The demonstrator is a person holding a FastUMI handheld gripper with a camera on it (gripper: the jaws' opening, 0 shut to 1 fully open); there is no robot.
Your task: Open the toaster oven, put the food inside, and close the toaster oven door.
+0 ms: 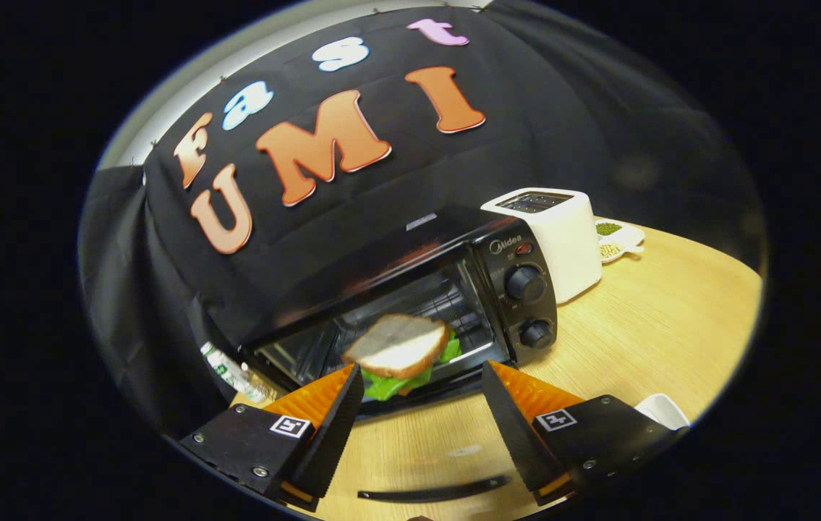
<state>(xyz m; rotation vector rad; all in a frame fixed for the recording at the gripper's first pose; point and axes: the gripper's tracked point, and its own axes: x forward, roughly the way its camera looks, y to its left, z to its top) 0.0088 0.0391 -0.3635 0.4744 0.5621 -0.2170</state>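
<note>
Table (pixel 670 318) carried black toaster oven (pixel 453 289), door down, cavity facing the gripper, long axis running left-right along the booth wall. White toaster (pixel 562 239) stood just right of it. Gripper (pixel 421 380) was spread wide, gripping nothing. Sandwich (pixel 399 351) sat at the oven mouth just ahead of the fingers, nearer the left one, tilted; contact unclear.

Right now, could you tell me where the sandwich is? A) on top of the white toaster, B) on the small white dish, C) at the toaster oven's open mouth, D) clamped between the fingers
C: the sandwich sits at the toaster oven's open front, beyond the open gripper.
</note>
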